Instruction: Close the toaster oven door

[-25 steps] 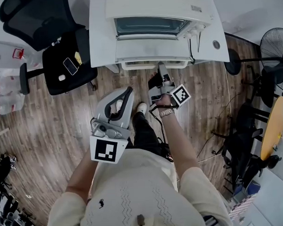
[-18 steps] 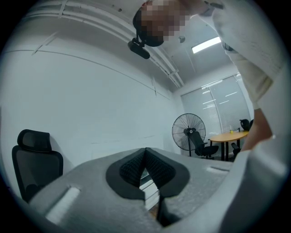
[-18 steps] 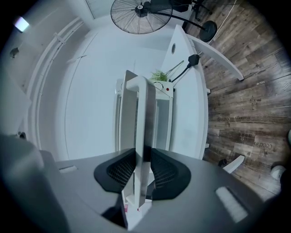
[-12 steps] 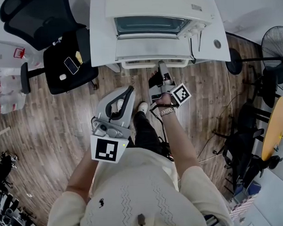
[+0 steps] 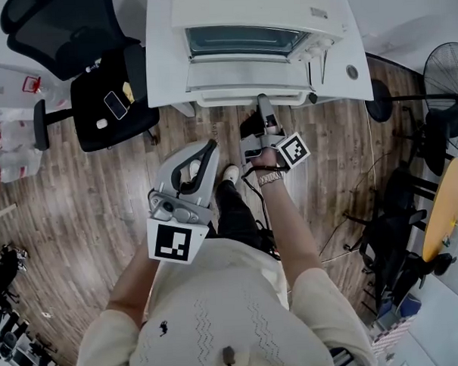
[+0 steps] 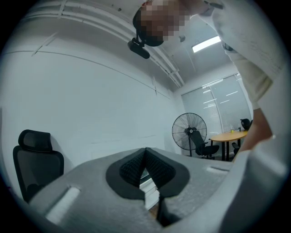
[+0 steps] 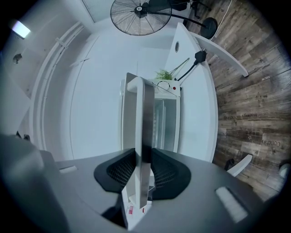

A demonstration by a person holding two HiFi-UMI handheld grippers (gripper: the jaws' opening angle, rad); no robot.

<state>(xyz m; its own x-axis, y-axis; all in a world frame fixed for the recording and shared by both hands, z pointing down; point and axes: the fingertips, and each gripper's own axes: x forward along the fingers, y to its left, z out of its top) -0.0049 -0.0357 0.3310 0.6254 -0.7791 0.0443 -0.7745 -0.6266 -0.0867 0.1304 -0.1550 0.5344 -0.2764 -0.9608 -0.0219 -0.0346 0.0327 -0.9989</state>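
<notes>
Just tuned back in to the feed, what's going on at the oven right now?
A person is working on the white toaster oven on the table with two handheld grippers. The right gripper has the door handle between its jaws, which have just been closing on it. The door is folded down toward the person, leaving the oven open. The left gripper is held back near the person's body, jaws together and empty. The door is not yet closed.

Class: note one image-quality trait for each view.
Head view: sharp, evenly lit, wide-angle bowing at the edges. Left gripper view: fisheye, black corners, ceiling light glares. Right gripper view: fisheye too; the oven door near the lens is soft.
</notes>
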